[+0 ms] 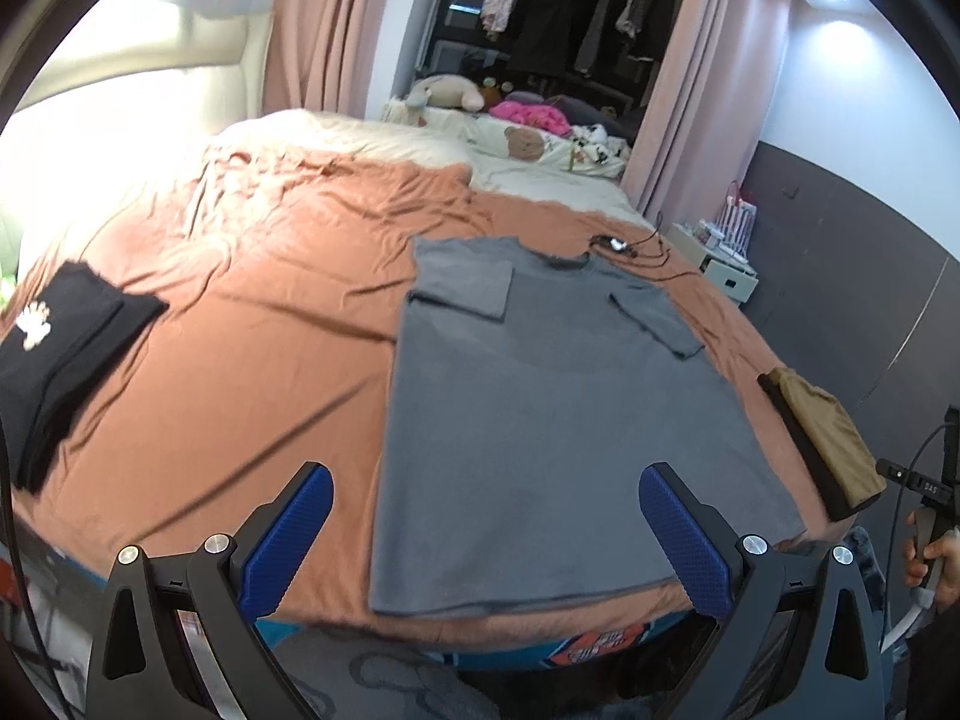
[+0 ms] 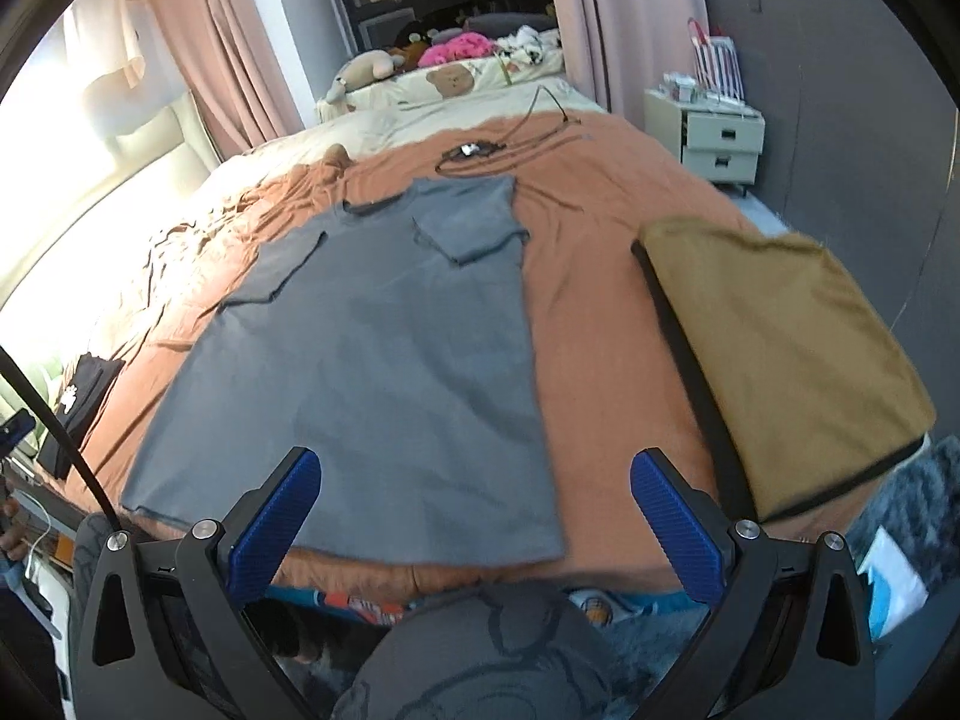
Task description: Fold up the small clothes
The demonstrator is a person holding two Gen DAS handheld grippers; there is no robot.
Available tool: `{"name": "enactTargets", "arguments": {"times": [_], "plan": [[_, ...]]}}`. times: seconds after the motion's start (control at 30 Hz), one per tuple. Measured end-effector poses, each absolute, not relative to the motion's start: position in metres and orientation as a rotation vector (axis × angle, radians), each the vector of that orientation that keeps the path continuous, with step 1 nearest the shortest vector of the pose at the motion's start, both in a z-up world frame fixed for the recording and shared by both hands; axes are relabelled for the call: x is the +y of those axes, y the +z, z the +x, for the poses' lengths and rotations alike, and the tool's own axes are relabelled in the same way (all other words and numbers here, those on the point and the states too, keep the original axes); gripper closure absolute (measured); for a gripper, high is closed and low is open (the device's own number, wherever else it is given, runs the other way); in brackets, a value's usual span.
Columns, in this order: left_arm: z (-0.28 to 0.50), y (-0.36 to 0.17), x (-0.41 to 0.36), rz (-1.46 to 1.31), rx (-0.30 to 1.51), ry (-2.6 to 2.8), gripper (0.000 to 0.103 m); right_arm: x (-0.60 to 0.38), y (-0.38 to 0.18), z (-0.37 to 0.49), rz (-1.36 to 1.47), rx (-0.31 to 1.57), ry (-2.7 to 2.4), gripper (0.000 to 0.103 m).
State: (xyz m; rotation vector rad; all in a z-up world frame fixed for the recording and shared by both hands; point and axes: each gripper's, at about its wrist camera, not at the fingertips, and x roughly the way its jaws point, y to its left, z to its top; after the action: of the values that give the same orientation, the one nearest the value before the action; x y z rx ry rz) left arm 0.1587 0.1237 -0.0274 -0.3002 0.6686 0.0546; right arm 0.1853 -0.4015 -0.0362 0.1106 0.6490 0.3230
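Hovering above the near edge of the bed [image 1: 252, 276], the left gripper [image 1: 486, 534] has its blue-padded fingers spread wide and holds nothing, the hem of the grey T-shirt [image 1: 540, 408] lying between and beyond them. The right gripper [image 2: 474, 516] hangs in much the same pose over the same edge, its fingers likewise splayed and empty, one pad above the shirt's hem and the other above bare cover. At the right margin of the left wrist view, a hand [image 1: 933, 558] grips a handle. The grey T-shirt lies flat on the rust-orange bedcover [image 2: 600, 300], hem toward the near edge, collar toward the far end, both sleeves folded in over the chest. Toward the right edge of the bed sits a folded tan garment [image 2: 792, 360] stacked on something dark; toward the left edge lies a folded black garment [image 1: 66, 348] with a white print. Past the collar a dark cable [image 2: 480, 150] with a small device sprawls on the cover. Cream bedding, soft toys [image 1: 447, 90] and a pink bundle crowd the far end; pink curtains [image 1: 324, 24] frame a dark opening, and a small drawer unit [image 2: 720, 138] stands by the grey wall.
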Motion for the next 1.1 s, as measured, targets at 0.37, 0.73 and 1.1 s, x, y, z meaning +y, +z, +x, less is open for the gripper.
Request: {"name": "enactTargets", "arguments": {"times": [0.37, 0.73, 1.1], "plan": [[0.14, -0.067, 0.156, -0.386, 0.744, 0.064, 0.0, -0.425, -0.042, 0.179, 0.129, 0.66, 0.321, 0.0], [0.163, -0.123, 0.187, -0.508, 0.817, 0.022, 0.003, -0.423, -0.057, 0.195, 0.184, 0.725, 0.284, 0.0], [0.189, -0.169, 0.184, -0.597, 0.953, -0.049, 0.031, -0.41, -0.087, 0.239, 0.199, 0.813, 0.3, 0.0]]}}
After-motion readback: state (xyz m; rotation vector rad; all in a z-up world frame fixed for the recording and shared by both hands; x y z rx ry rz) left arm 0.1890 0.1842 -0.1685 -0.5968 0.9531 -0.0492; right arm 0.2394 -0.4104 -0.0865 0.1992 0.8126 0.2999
